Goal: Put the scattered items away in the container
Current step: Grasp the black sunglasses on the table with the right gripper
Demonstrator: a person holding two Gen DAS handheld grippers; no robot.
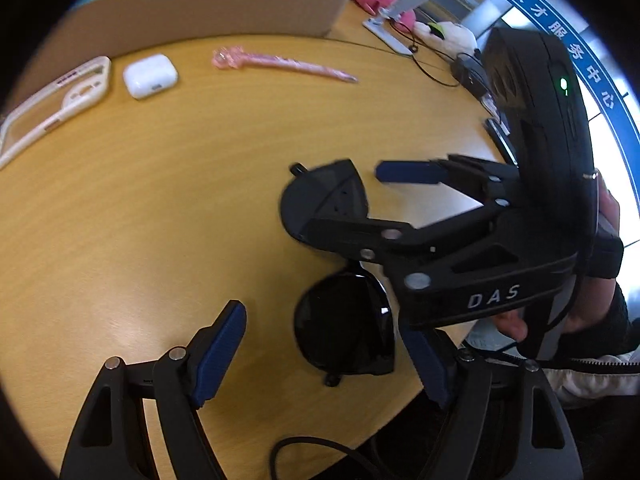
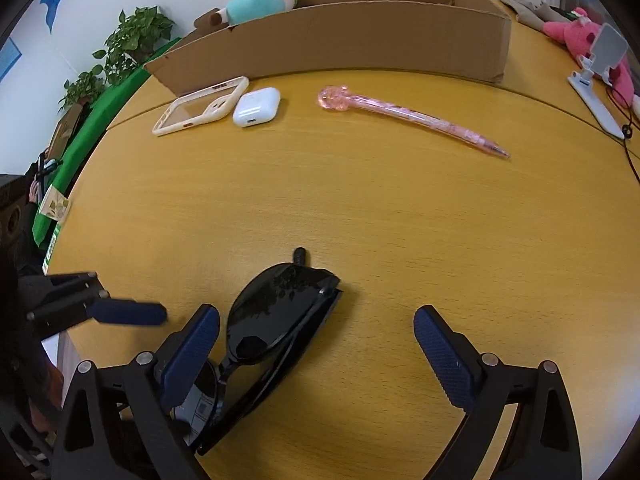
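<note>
Folded black sunglasses (image 2: 276,316) lie on the wooden table (image 2: 360,208) between the fingers of my right gripper (image 2: 316,344), which is open around them. In the left wrist view the sunglasses (image 1: 344,332) lie between my open left gripper (image 1: 332,356) fingers, with the right gripper (image 1: 348,200) over their far lens. Farther off lie a pink pen (image 2: 412,118), a white earbud case (image 2: 257,106) and a cream phone case (image 2: 200,106), in front of the open cardboard box (image 2: 340,40).
A pink plush toy (image 2: 580,36) and a white phone stand (image 2: 596,80) with a black cable sit at the far right. A teal plush (image 2: 260,2) lies behind the box. The table's near edge runs beside the sunglasses (image 1: 400,400).
</note>
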